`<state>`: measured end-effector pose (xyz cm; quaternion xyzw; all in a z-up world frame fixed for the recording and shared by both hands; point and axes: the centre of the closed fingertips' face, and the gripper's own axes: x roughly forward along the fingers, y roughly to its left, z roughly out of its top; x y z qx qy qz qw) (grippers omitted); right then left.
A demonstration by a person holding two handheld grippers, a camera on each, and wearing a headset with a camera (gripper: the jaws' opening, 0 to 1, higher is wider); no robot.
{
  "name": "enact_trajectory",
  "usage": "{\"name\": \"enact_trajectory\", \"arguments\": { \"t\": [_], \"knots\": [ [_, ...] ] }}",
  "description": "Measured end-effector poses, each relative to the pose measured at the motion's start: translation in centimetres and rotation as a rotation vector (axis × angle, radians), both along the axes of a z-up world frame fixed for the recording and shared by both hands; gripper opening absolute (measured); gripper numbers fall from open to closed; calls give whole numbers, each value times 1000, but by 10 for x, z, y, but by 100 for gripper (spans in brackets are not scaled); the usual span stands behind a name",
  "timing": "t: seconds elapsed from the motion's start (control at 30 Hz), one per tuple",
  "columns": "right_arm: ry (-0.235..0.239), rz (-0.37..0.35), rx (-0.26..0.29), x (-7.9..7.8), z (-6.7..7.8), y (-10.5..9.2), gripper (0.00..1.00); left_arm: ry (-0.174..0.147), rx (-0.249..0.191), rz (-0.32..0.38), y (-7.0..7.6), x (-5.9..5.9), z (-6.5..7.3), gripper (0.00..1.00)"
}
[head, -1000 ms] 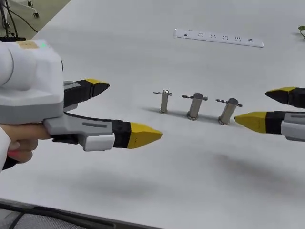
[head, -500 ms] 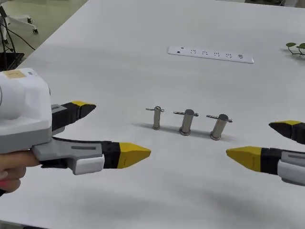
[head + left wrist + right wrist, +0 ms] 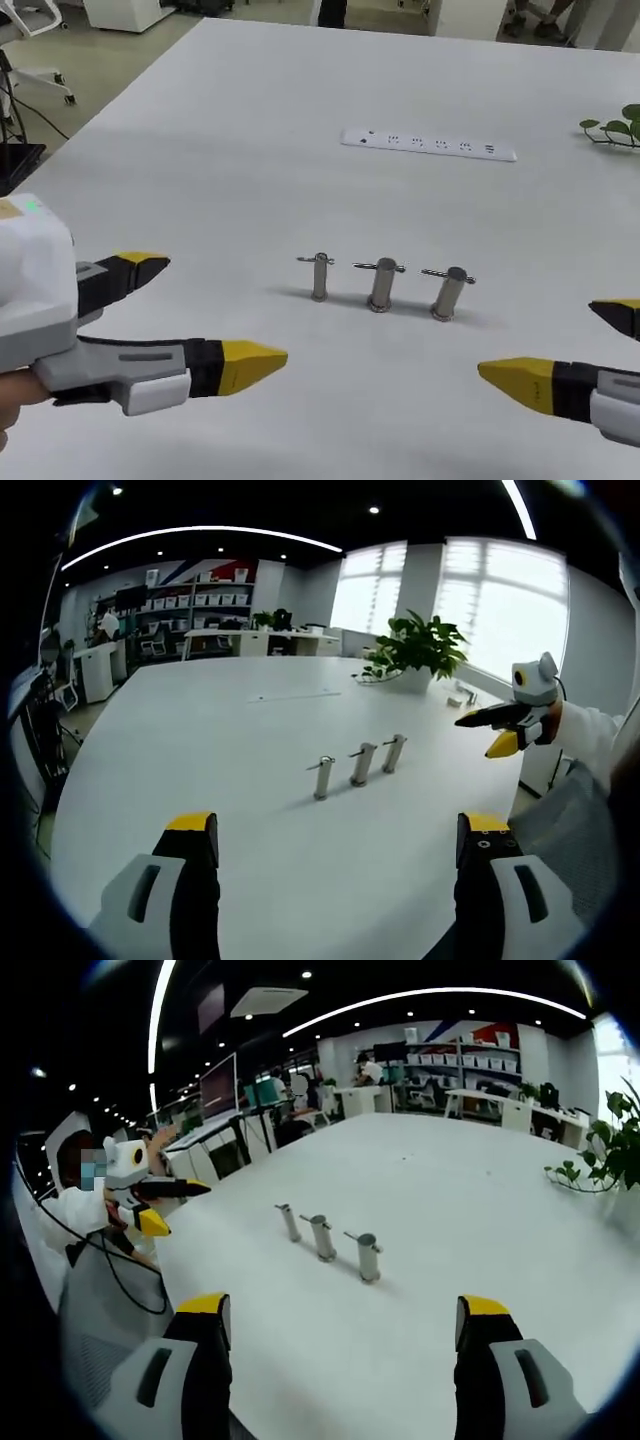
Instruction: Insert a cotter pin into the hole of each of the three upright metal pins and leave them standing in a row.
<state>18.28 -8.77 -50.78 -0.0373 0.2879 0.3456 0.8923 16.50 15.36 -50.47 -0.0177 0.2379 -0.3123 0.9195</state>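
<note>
Three upright metal pins stand in a row on the white table: the left pin [image 3: 320, 276], the middle pin [image 3: 381, 285] and the right pin [image 3: 446, 292]. A thin cotter pin crosses the top of each. The same row appears in the left gripper view [image 3: 356, 764] and in the right gripper view [image 3: 324, 1237]. My left gripper [image 3: 205, 312] is open and holds nothing, at the near left, well short of the row. At the near right, my right gripper [image 3: 565, 345] is open too, with nothing between its yellow tips.
A white power strip [image 3: 428, 144] lies flat farther back on the table. Green plant leaves [image 3: 612, 126] reach in at the far right edge. A potted plant [image 3: 418, 652] stands on the table's far end in the left gripper view.
Both grippers have drawn back toward me, away from the row, and stay open. The head camera has tilted up, so the pins sit lower in the picture.
</note>
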Motion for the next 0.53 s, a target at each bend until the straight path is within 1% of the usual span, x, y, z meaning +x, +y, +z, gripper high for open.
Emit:
{"name": "enact_trajectory", "arguments": {
  "t": [0.1,0.23,0.33,0.37,0.4,0.43,0.5,0.53],
  "knots": [
    [1,-33,8,-1,2,-5,92,9,8,-9,2,-3,0,98],
    [5,-52,4,-5,4,-8,92,11,4,-9,2,-4,2,98],
    [1,-62,12,-8,6,-8,92,11,3,-5,1,-5,4,98],
    [1,-62,11,-8,5,-8,92,14,-3,-2,1,-5,4,98],
    [2,-60,0,-8,4,-9,92,20,-24,2,-1,-6,5,98],
    [1,-60,-6,-8,4,-10,92,18,-31,-1,-2,-5,5,98],
    [5,-58,-11,-7,2,-11,91,17,-21,-4,-2,-5,4,98],
    [7,-58,-12,-7,2,-11,91,9,-4,0,-1,-4,4,98]
  ]
}}
